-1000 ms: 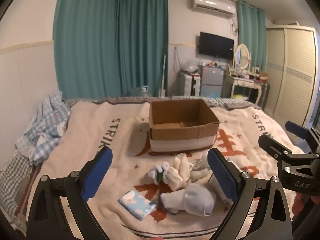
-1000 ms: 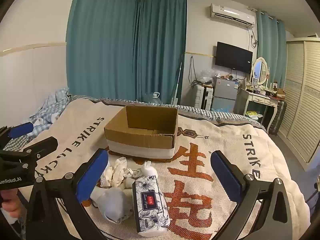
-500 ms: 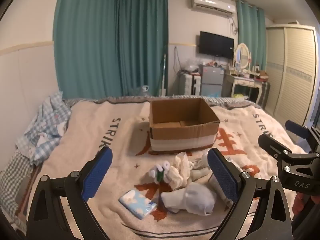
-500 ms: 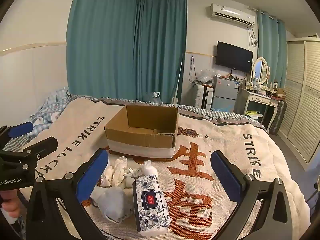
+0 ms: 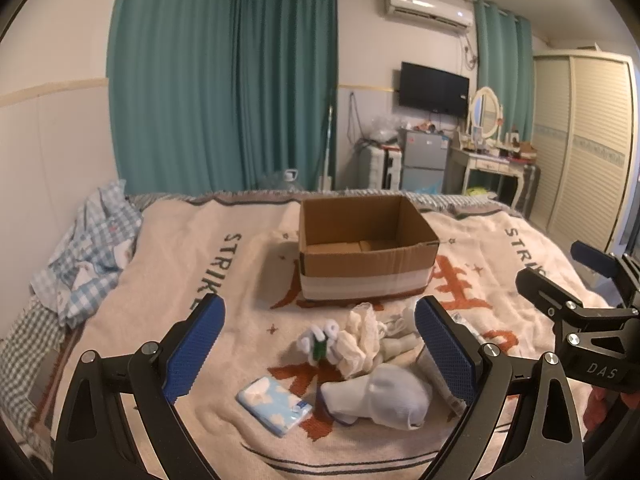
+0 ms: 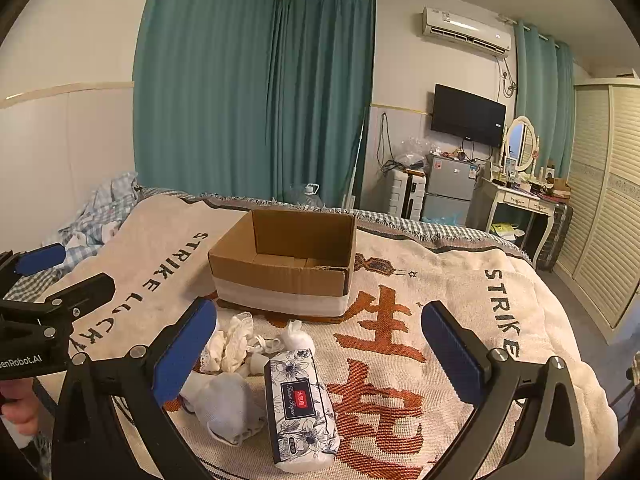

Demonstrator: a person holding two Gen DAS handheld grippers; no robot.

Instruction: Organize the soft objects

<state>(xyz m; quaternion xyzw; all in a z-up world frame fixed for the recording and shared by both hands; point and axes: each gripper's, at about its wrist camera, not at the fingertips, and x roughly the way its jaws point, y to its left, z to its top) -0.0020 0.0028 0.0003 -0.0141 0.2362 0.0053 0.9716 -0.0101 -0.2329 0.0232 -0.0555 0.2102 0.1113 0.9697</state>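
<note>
Both grippers hover above the near edge of the bed, jaws wide open, nothing held. Left gripper (image 5: 320, 344) frames the pile of soft items; right gripper (image 6: 316, 350) sits off to its right, with the same pile under its left finger.

Nearest on the cream woven blanket with orange characters (image 6: 400, 360): small light-blue tissue pack with white clouds (image 5: 274, 405), lying flat at the left of the pile. Just right of it, a balled white sock (image 5: 384, 396). Right of the sock, a long floral navy-and-white tissue pack with red label (image 6: 301, 404), lying lengthwise.

Behind those: small white-and-green plush toy (image 5: 319, 340), touching a crumpled cream lace cloth (image 5: 360, 336). A knotted white cloth bundle (image 6: 296, 338) lies at the floral pack's far end.

Further back, mid-bed: open brown cardboard box with white band round its base (image 5: 366, 258); only bottom flaps visible inside.

Far left of bed: rumpled blue-checked bedding (image 5: 88, 252). Beyond the bed, teal curtains (image 5: 224, 92).
</note>
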